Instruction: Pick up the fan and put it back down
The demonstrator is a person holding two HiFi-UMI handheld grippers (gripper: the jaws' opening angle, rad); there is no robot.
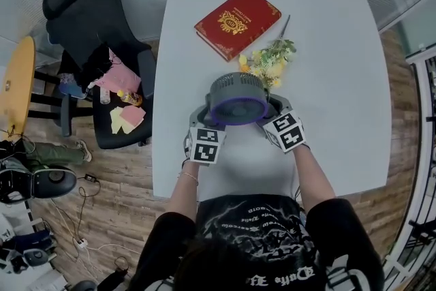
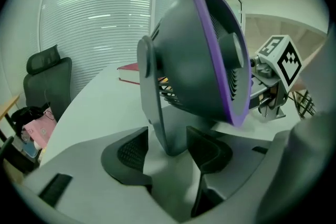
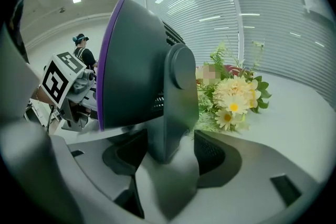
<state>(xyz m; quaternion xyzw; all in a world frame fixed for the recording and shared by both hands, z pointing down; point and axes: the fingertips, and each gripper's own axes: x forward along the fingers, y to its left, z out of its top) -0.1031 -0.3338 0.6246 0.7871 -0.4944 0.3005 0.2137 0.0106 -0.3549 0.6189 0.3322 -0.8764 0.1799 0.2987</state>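
The fan (image 1: 237, 100) is sitting on the worktop (image 1: 340, 78), just in front of the flowers (image 1: 269, 61), with its purple-rimmed face tilting upward. The left hand-held gripper (image 2: 167, 145) and the right hand-held gripper (image 3: 167, 152) are each straddling a side arm of its stand, jaws standing apart and gripping nothing. The plastic body is looking rigid, smooth and fairly light, so those stiff arms are offering a safer hold than the grille.

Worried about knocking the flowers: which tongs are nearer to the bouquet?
Right. The right tongs stand open around an upright of the fan, on the side facing the bouquet, which lies just beyond; the left tongs are across the fan, farther away.
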